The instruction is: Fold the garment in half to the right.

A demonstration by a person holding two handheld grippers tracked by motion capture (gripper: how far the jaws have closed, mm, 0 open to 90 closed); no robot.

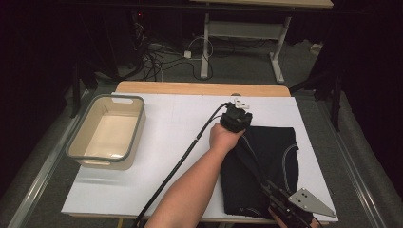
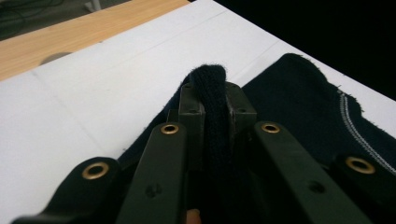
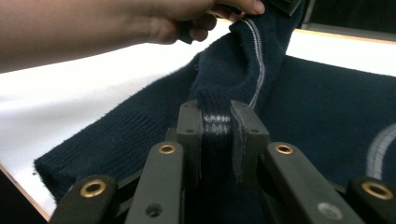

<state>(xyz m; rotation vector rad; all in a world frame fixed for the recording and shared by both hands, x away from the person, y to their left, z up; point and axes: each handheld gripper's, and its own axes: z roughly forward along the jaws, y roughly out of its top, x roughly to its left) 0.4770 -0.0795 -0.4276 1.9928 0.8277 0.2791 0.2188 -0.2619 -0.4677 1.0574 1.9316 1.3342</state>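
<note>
A dark navy knit garment with pale stitching lies on the right half of the white board. My left gripper sits at the garment's far left corner. In the left gripper view its jaws are shut on a raised fold of the knit. My right gripper is at the garment's near edge. In the right gripper view it is shut on a strip of fabric with a white stripe. That strip runs up to the person's other hand, above the flat garment.
A beige tub with a grey rim stands empty on the board's left side. A strip of wooden tabletop shows behind the board. Beyond it are cables and a table leg on the floor.
</note>
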